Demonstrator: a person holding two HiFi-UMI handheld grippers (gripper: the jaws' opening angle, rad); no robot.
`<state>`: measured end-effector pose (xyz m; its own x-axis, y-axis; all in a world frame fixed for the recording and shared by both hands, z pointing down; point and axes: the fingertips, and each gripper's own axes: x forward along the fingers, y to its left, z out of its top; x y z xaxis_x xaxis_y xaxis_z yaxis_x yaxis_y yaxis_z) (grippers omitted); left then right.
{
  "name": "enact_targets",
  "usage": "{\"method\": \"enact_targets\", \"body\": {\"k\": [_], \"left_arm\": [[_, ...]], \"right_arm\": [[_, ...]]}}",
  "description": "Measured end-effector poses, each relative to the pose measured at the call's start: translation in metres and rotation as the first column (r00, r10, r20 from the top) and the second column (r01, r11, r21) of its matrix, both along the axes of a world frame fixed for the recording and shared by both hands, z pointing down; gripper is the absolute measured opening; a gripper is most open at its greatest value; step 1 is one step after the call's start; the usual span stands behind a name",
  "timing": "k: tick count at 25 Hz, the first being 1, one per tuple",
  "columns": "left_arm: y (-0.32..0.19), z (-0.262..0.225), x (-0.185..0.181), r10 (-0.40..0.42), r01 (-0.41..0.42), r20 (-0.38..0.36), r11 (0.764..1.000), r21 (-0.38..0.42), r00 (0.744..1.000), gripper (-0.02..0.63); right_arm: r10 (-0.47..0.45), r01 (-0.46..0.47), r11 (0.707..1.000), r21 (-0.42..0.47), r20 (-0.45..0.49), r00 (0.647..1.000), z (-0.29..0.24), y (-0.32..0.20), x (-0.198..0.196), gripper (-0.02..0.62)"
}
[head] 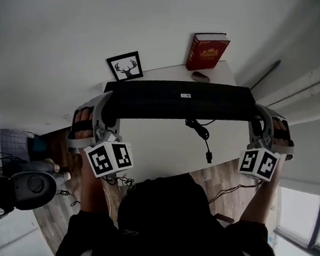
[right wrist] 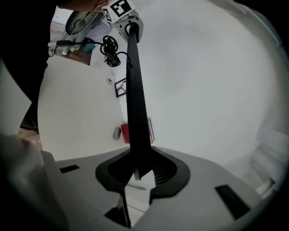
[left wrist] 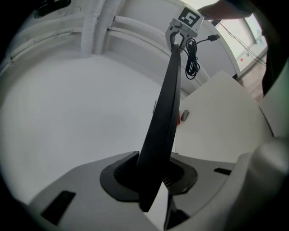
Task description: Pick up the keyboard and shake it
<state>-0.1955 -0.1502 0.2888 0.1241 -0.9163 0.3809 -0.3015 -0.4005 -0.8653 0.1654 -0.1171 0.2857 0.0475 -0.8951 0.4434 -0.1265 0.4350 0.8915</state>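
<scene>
Far left: left gripper (head: 107, 110) closed to a narrow gap on the left end of the black keyboard (head: 178, 101), pads pressing both faces. Behind it, a framed deer picture (head: 125, 65) at the back of the white desk (head: 163, 152).

Centre: keyboard lifted clear of the desk, held level between both hands, labelled underside toward the head camera. Cable (head: 201, 132) hanging loose, plug dangling free.

Right of centre: dark mouse (head: 200, 76) and red book (head: 207, 51) at the desk's back edge.

Far right: right gripper (head: 255, 121) likewise clamped narrow on the right end.

For the shake, probably best:
- Keep both grips firm; thin edges likely to slip.
- Move both ends together, short strokes, no twisting.
- Stay well above the desk, away from the book and picture.
- Mind the swinging plug.
</scene>
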Motion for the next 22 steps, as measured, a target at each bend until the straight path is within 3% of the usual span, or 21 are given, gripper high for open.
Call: {"method": "enact_targets", "body": {"k": [4, 7, 13, 20, 22], "left_arm": [[0.021, 0.051, -0.01, -0.038, 0.037, -0.003, 0.988, -0.147, 0.999, 0.11], [0.043, 0.103, -0.007, -0.036, 0.033, -0.004, 0.954, -0.297, 0.999, 0.11], [0.088, 0.201, 0.004, -0.013, 0.014, 0.006, 0.817, -0.577, 1.0, 0.102], [0.111, 0.267, 0.016, 0.013, 0.018, 0.036, 0.659, -0.752, 0.999, 0.095], [0.117, 0.277, 0.018, 0.009, 0.023, 0.037, 0.615, -0.788, 0.999, 0.094]], "right_arm": [[-0.068, 0.064, 0.99, -0.128, -0.031, 0.997, 0.042, -0.003, -0.01, 0.101], [-0.103, 0.09, 0.945, -0.313, -0.024, 0.994, 0.096, 0.008, -0.006, 0.101], [-0.121, 0.123, 0.775, -0.62, 0.044, 0.992, 0.198, 0.036, 0.003, 0.101], [-0.125, 0.161, 0.572, -0.804, 0.108, 0.986, 0.273, 0.053, 0.012, 0.101], [-0.134, 0.187, 0.527, -0.829, 0.137, 0.982, 0.285, 0.055, 0.013, 0.101]]}}
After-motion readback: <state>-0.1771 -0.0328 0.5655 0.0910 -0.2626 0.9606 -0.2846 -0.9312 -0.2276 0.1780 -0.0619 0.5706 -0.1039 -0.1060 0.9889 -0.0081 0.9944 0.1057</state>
